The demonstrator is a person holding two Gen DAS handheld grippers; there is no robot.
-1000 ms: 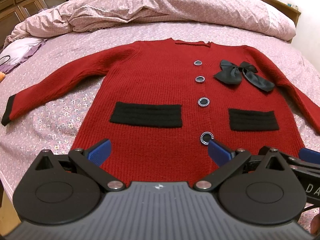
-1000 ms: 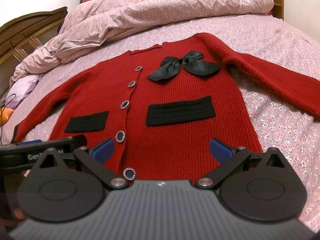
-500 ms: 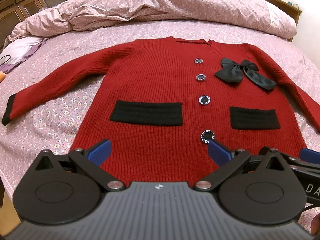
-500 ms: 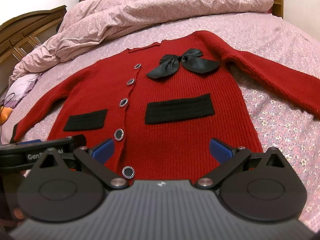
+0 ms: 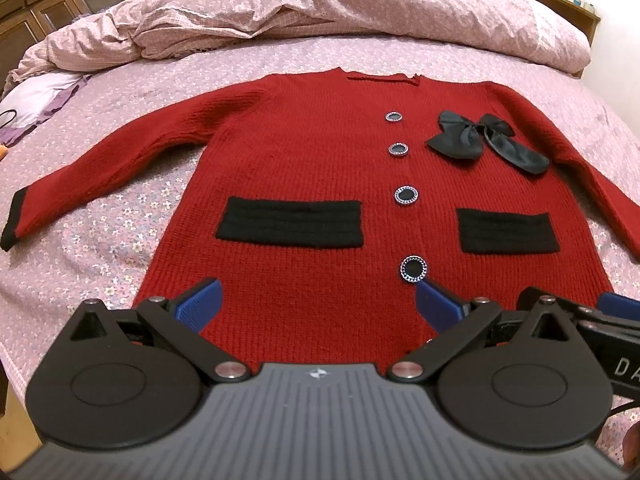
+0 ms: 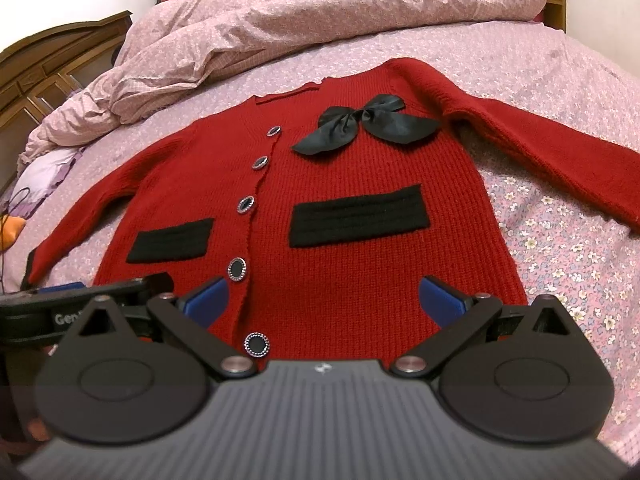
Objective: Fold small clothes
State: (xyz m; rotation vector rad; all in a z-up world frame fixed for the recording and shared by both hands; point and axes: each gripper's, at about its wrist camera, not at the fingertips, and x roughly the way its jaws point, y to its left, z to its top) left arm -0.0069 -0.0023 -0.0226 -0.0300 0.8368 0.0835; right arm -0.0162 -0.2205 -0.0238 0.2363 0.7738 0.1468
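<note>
Left wrist view: blue fingers (image 5: 200,306) spread wide, holding nothing, hovering over the hem of the red cardigan (image 5: 320,184), left gripper (image 5: 318,304) centred left of the button placket; right wrist view: right gripper (image 6: 326,300) likewise wide and empty, over the hem right of the placket. Spread flat and face up on the bed (image 5: 100,240), collar far, hem near, long axis running straight away from both pairs of fingers; sleeves stretched out sideways, left sleeve (image 5: 100,168) nearer the left hand, right sleeve (image 6: 540,148) nearer the right. Probably a reach outward for a sleeve or side edge next, folding inward toward the buttons.
</note>
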